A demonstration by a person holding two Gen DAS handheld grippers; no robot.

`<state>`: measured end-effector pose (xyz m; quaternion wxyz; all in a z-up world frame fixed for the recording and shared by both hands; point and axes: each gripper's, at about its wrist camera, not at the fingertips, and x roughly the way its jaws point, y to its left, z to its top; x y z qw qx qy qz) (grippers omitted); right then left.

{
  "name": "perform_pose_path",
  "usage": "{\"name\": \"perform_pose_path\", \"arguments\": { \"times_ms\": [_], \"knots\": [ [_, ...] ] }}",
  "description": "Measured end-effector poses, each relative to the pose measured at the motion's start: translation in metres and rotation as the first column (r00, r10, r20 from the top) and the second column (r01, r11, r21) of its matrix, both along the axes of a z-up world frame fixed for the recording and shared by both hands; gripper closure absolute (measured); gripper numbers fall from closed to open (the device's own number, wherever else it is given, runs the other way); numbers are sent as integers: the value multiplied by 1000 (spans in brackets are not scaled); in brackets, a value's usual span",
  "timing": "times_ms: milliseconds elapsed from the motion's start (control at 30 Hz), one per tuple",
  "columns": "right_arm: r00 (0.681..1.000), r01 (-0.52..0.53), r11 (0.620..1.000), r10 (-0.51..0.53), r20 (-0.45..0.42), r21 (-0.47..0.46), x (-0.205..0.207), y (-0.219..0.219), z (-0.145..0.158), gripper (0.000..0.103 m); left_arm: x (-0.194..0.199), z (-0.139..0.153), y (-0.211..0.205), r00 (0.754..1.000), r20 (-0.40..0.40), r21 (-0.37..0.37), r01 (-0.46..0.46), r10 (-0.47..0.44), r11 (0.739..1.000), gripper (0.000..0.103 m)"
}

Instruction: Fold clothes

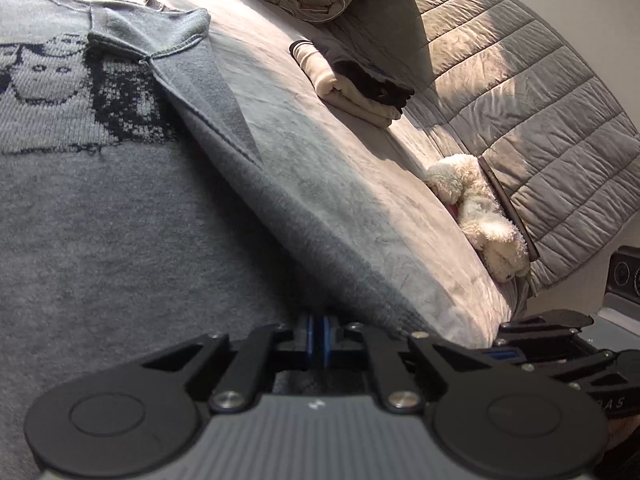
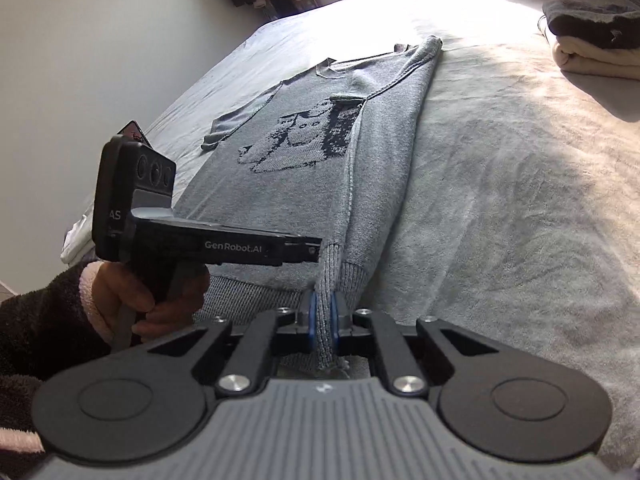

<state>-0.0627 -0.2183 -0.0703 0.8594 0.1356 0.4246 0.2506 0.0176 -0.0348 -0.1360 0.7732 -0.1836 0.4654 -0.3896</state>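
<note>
The grey sweater [image 2: 304, 184] lies flat on the bed [image 2: 500, 200], one side already folded in. The right gripper [image 2: 323, 312] jaws pinch its ribbed hem; the left gripper [image 1: 319, 334] jaws are pressed together at the hem too. Next, I judge, the hem gets carried toward the collar.
</note>
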Motion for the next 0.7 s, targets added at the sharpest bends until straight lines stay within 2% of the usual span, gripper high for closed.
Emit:
{"name": "perform_pose_path", "arguments": {
  "times_ms": [167,267,433,533,600,700],
  "knots": [
    [1000,-26,1000,26,3,11,4,2,9,97,-17,-20,-1,993,-113,-98,-43,32,994,102],
    [999,-52,999,52,-11,-7,6,7,9,97,-24,-19,4,989,-148,-101,-29,13,995,102],
    [996,-83,996,83,-45,14,10,17,2,97,-40,-12,10,968,-199,-56,145,-153,988,99],
    [993,-100,994,102,-56,35,13,23,0,97,-50,-7,13,943,-216,-21,253,-252,967,90],
    [992,-109,993,111,-66,40,15,27,-2,97,-55,-1,19,930,-220,2,302,-294,953,76],
    [989,-118,992,122,-85,46,19,33,-7,97,-60,11,31,929,-184,65,338,-322,939,67]
  ]
}}
